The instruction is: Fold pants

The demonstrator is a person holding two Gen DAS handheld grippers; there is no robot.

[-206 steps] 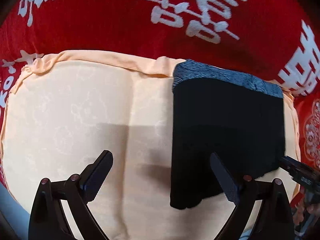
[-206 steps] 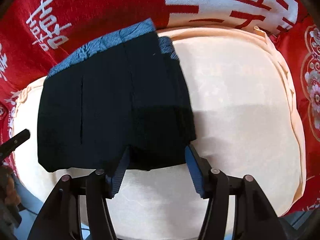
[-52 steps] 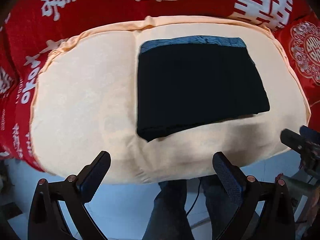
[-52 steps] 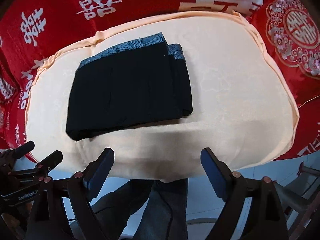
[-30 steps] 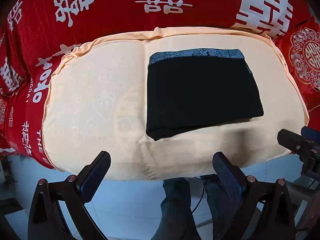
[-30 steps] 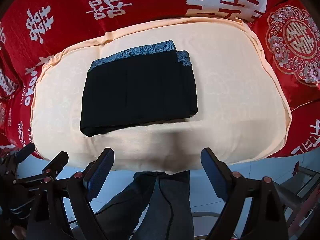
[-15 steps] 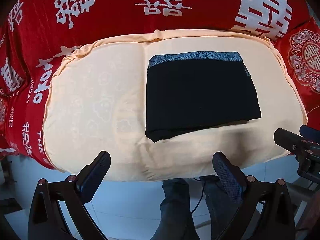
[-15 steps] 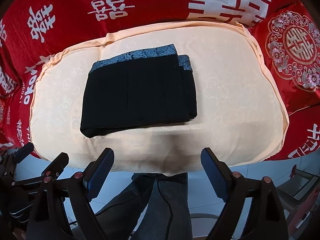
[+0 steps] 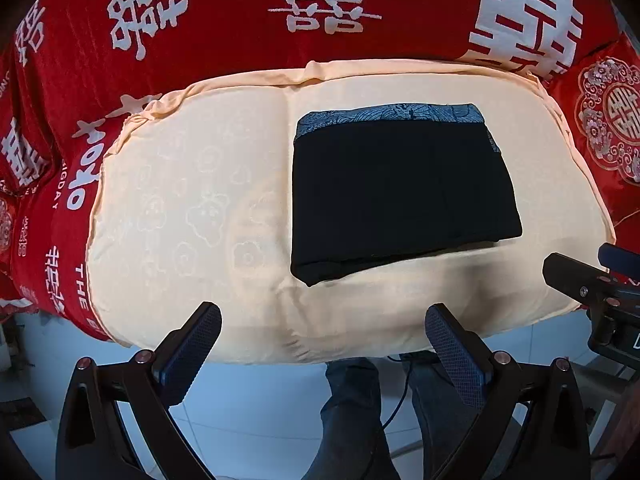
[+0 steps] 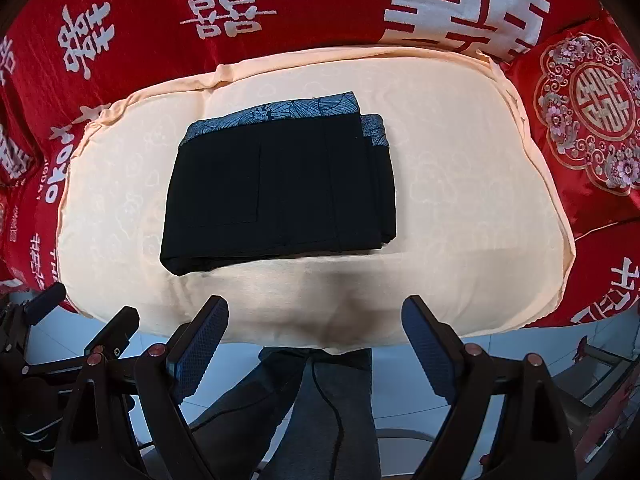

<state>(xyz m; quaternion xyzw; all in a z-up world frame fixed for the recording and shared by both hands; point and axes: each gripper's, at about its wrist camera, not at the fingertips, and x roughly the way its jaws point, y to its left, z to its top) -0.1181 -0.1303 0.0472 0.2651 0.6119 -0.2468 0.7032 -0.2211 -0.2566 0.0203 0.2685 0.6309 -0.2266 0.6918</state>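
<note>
Pants (image 10: pixel 280 188) folded compact on cushion (image 10: pixel 460 184); left claw (image 9: pixel 322 348) and right claw (image 10: pixel 314 340) both spread, empty, hovering clear. Folding judged complete; next: withdraw.

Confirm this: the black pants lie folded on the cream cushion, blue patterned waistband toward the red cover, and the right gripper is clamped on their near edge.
Not clamped. In the right wrist view the right gripper is open and empty, short of the pants, which lie free on the cream cushion. The rest is right.
</note>
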